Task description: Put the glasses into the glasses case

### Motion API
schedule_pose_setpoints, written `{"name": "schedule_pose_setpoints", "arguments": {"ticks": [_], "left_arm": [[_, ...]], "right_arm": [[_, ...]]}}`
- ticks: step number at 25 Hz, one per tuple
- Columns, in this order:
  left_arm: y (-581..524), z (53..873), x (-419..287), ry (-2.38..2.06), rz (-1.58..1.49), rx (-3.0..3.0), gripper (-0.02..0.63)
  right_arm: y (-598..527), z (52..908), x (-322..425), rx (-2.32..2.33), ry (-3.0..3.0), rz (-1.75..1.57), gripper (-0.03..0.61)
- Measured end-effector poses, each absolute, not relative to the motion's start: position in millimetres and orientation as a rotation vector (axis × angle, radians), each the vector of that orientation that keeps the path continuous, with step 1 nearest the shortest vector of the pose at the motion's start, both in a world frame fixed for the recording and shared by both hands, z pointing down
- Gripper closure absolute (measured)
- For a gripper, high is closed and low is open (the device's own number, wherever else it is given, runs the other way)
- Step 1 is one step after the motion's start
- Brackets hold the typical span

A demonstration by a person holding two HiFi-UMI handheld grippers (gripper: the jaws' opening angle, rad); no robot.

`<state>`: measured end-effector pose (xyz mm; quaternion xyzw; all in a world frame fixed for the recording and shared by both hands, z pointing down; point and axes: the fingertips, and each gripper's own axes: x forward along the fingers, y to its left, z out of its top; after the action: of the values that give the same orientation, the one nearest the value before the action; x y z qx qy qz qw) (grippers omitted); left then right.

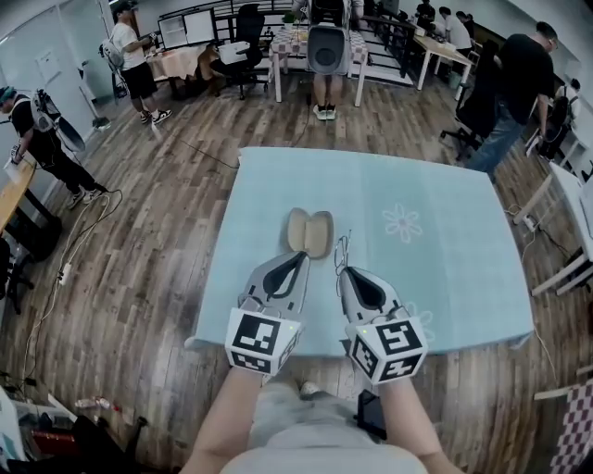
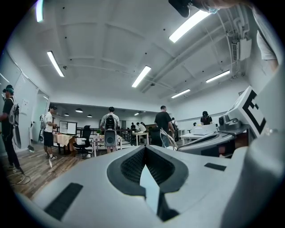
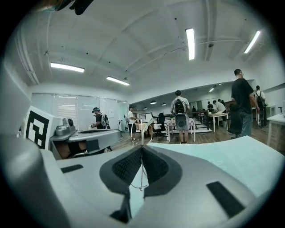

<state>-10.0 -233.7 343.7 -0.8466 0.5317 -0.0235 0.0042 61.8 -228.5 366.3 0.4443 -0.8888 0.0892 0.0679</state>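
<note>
Right gripper (image 1: 346,271) clamped on glasses (image 1: 342,252), just right of open glasses case (image 1: 309,231); left gripper (image 1: 302,256) closed, empty.

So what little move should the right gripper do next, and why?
Probably ease the right gripper forward and a bit left, over the open glasses case. Its fingers are shut on the thin glasses, and the case lies open on the table just ahead.

A: Underfoot?
B: Wood-plank floor (image 1: 167,213), brown.
A: Furniture?
B: One bench (image 1: 445,268) under pale blue cloth, centre. Tables (image 1: 296,42) and a black office chair (image 1: 248,23) along the far side.
A: Overhead and around?
B: Strip lights (image 2: 141,76) on a white ceiling (image 2: 111,44). White walls (image 2: 205,100). White boards (image 1: 199,25) at the far end.
</note>
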Motion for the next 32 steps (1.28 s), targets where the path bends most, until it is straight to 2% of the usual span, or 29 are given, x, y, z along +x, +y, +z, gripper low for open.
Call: {"name": "schedule_pose_setpoints", "arguments": {"ticks": [20,32], "left_arm": [[-347.9,343.5,-54.9,1.571,-0.083,-2.737,0.606],[-399.7,389.5,-66.1,1.525,-0.147,-2.825,0.606]], "right_arm": [[-332.3,385.7,16.4,1.44,-2.574,0.376,0.568],[-381.1,434.8,4.3,1.466,-2.432,0.47,0.568]]}}
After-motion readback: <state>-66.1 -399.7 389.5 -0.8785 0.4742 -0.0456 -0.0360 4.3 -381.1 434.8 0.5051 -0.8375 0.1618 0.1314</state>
